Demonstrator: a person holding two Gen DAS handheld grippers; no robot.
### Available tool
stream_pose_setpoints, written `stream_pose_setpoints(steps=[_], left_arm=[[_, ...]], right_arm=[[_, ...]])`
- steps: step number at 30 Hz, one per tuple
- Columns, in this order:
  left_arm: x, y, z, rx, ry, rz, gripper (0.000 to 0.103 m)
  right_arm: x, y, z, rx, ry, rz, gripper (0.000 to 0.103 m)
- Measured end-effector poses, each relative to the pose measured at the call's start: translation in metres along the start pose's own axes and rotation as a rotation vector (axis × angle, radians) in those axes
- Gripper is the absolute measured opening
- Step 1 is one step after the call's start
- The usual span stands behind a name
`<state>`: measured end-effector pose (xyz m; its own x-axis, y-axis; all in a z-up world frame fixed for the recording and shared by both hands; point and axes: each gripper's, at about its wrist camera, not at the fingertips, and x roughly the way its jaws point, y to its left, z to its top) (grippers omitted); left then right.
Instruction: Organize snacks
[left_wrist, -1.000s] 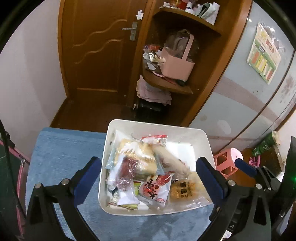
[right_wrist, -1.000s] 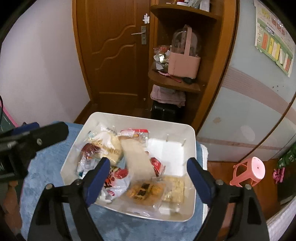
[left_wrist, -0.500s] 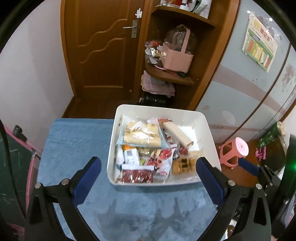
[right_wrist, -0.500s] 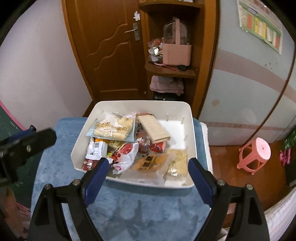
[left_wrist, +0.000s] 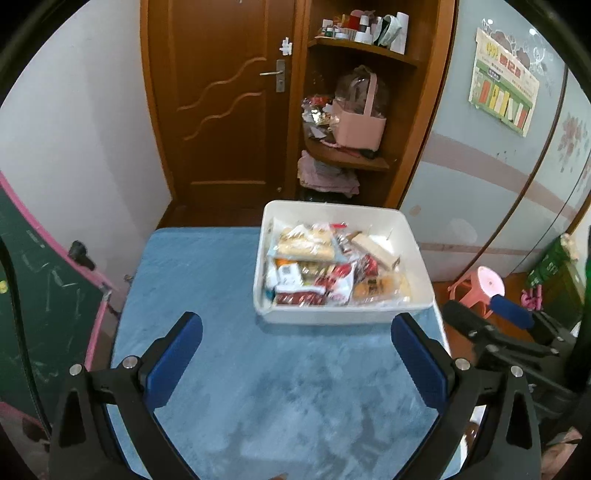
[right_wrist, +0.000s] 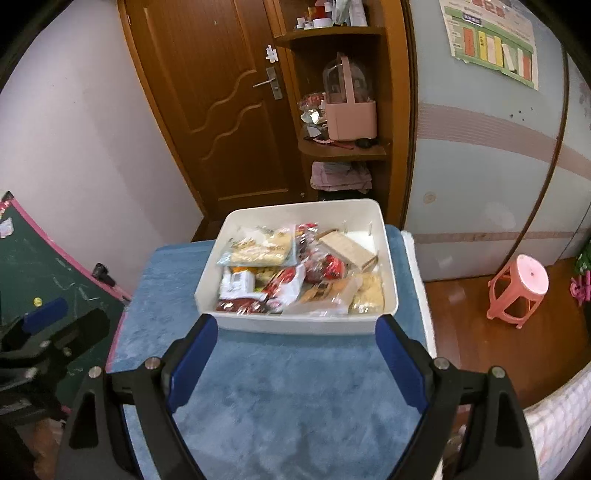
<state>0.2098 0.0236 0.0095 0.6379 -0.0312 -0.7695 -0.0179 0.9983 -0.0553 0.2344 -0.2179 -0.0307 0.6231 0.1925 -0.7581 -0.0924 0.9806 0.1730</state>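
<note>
A white rectangular bin (left_wrist: 413, 236) (right_wrist: 236, 221) stands at the far right of a blue plush table top (left_wrist: 229, 350) (right_wrist: 295, 398). It holds several snack packets (left_wrist: 314, 269) (right_wrist: 280, 273): a pale biscuit pack, red wrappers, a tan wafer bar, clear bags of crackers. My left gripper (left_wrist: 295, 328) hangs open over bare cloth, short of the bin. My right gripper (right_wrist: 295, 332) is open too, its blue pads level with the bin's near wall, nothing between them. Each gripper shows at the other view's edge.
A brown door (left_wrist: 221, 110) and corner shelves with a pink basket (left_wrist: 360, 123) stand behind the table. A green chalkboard (left_wrist: 33, 295) leans at the left. A pink stool (right_wrist: 517, 291) sits on the wood floor at the right, by a pale wardrobe (right_wrist: 480, 147).
Both grippers have drawn back and up from over the bin. The bin now looks smaller and farther off, and more blue cloth shows in front. Both stayed open and empty.
</note>
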Motion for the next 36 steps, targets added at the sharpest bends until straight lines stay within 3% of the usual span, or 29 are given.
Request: stream_pose_setpoints(steps=[9, 17, 36], left_arm=[[-0.06, 0.034, -0.046, -0.013, 0.043, 0.022, 0.102], [-0.103, 0.045, -0.08, -0.003, 0.026, 0.036, 0.102], [-0.132, 0.035, -0.109, 0.032, 0.006, 0.065, 0.102]], right_arm=[[-0.066, 0.037, -0.046, 0.009, 0.0, 0.017, 0.088], [-0.106, 0.062, -0.079, 0.032, -0.001, 0.004, 0.088], [-0.147, 0.073, -0.116, 0.071, -0.021, -0.04, 0.088]])
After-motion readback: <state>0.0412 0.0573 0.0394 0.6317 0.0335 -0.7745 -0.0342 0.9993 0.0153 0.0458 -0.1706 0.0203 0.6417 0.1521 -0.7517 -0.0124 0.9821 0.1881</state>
